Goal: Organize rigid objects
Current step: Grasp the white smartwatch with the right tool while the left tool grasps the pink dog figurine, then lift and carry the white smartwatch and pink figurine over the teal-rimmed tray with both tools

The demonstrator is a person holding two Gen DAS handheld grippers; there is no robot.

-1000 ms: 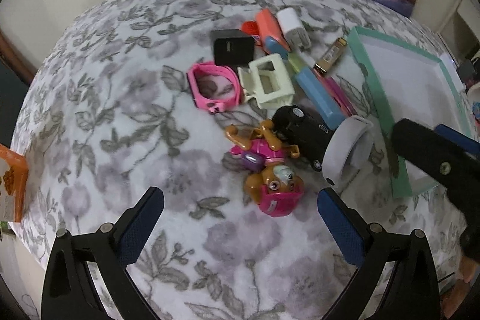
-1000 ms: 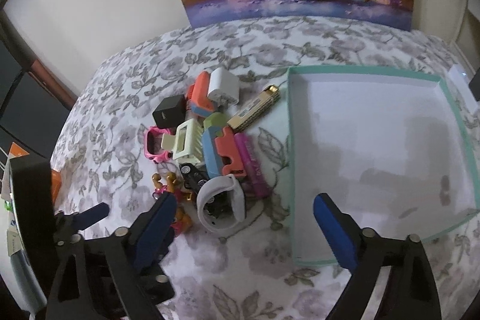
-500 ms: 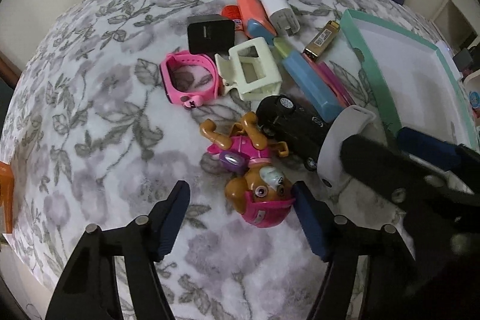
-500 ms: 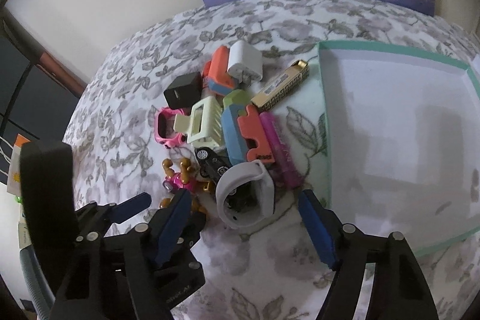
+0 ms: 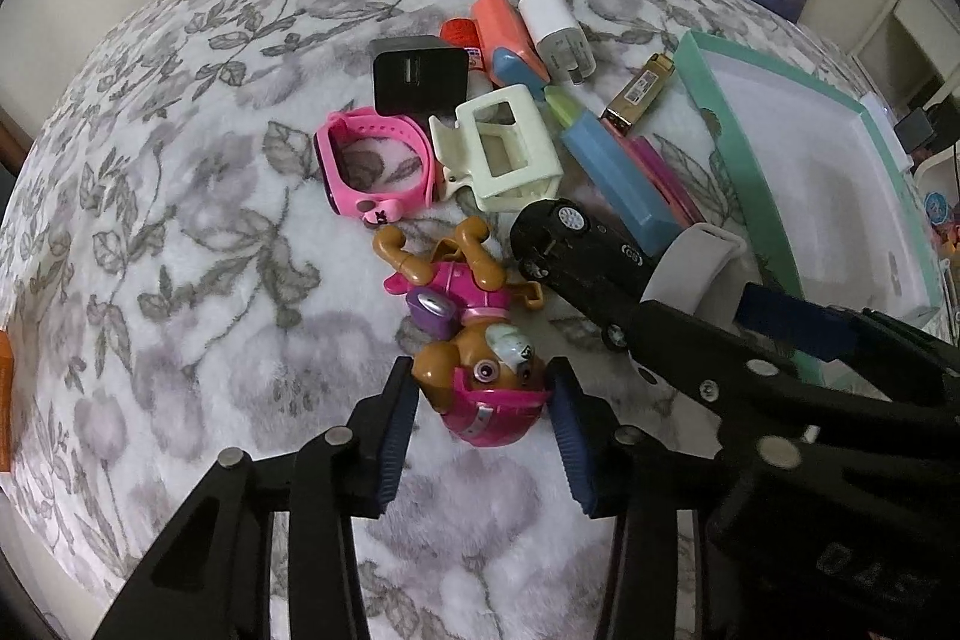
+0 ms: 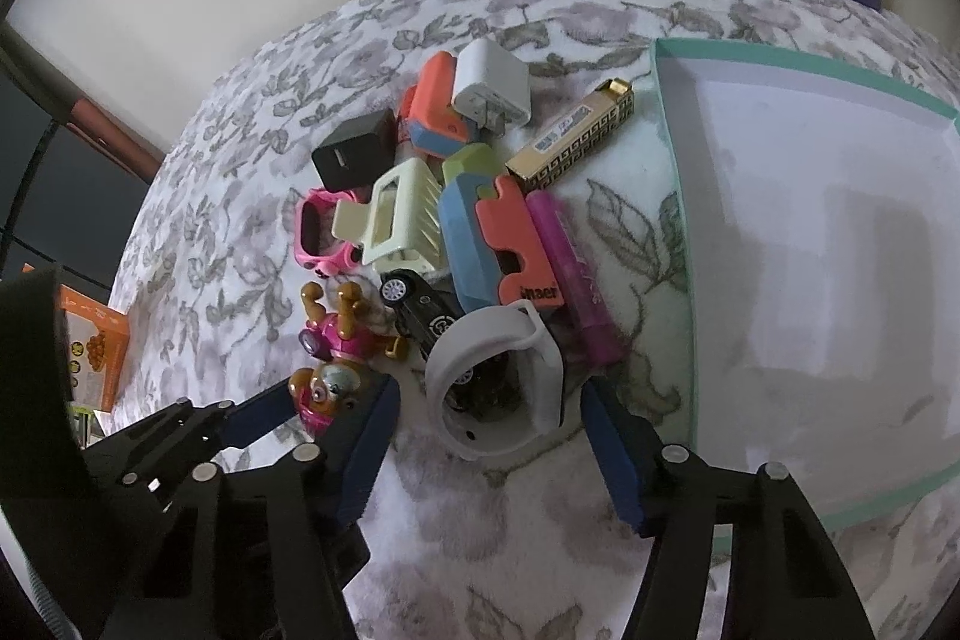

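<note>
A pile of small rigid objects lies on the floral cloth. My left gripper (image 5: 483,430) is closed around the pink helmeted head of a brown puppy figure (image 5: 474,340), its pads touching both sides; the figure rests on the cloth. It shows in the right wrist view (image 6: 333,376) too. My right gripper (image 6: 489,451) is open, its fingers straddling a white wristband (image 6: 501,382) that lies over a black toy car (image 5: 576,250). A teal-rimmed white tray (image 6: 666,172) stands to the right, with nothing visible in it.
The pile holds a pink watch (image 5: 375,172), cream hair claw (image 5: 504,151), black charger (image 5: 420,73), white charger (image 6: 492,88), blue and orange blocks (image 6: 498,244), a purple tube (image 6: 576,280) and a gold lighter (image 6: 570,139). An orange box (image 6: 93,352) lies at the left edge.
My left gripper moved forward and narrowed onto the puppy figure's head. My right gripper moved in and down over the white wristband, still open.
</note>
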